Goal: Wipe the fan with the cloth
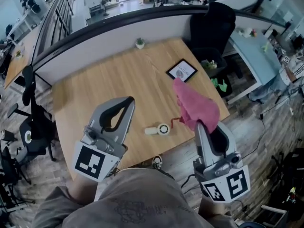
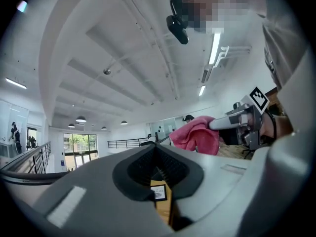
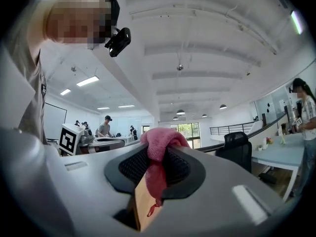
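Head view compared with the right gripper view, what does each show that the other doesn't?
Only the head view: the small white handheld fan lying on the wooden table, and a black-framed picture. Only the right gripper view: ceiling lights and distant people at desks. Both: the pink cloth clamped in the right gripper, and the left gripper.

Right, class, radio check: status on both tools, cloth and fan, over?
Left tool shut, empty. Right tool shut on pink cloth. Fan lies on table, untouched. Nothing blocking.
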